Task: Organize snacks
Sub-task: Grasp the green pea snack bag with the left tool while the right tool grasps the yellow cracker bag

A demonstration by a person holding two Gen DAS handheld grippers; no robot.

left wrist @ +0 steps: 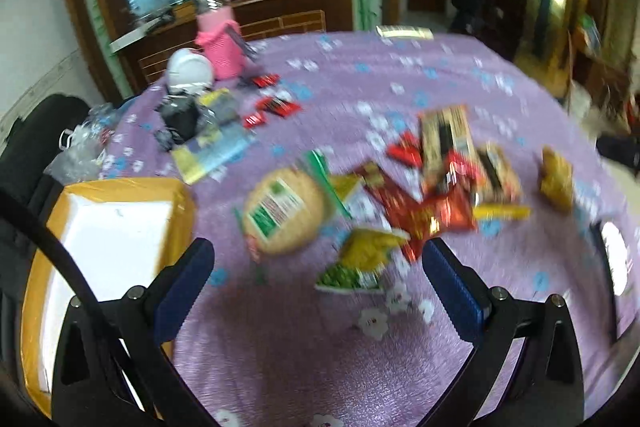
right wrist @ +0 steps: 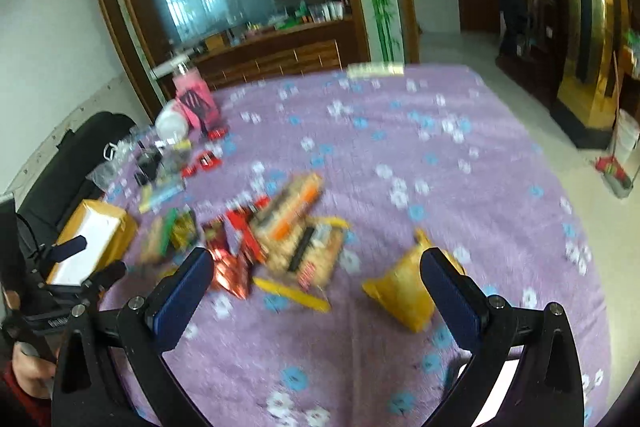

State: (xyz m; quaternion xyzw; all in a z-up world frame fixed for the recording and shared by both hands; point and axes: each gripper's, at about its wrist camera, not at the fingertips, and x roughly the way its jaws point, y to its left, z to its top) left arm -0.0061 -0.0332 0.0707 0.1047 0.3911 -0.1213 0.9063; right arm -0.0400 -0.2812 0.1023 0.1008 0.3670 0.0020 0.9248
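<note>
- snack pile [left wrist: 420,187] ahead of my left tongs: red, yellow, tan packets, overlapping, blurred
- round tan pack [left wrist: 286,213], green label up, nearest my left finger
- yellow bag [right wrist: 404,293] lying just inside my right tongs' right finger

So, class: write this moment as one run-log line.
left hand-held gripper: open, empty | right hand-held gripper: open, empty | snacks: scattered on purple tablecloth | box: empty

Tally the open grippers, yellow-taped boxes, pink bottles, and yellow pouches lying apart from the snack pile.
Open grippers: 2 (left gripper, right gripper)
Yellow-taped box: 1
Pink bottle: 1
Lone yellow pouch: 1
Total: 5
</note>
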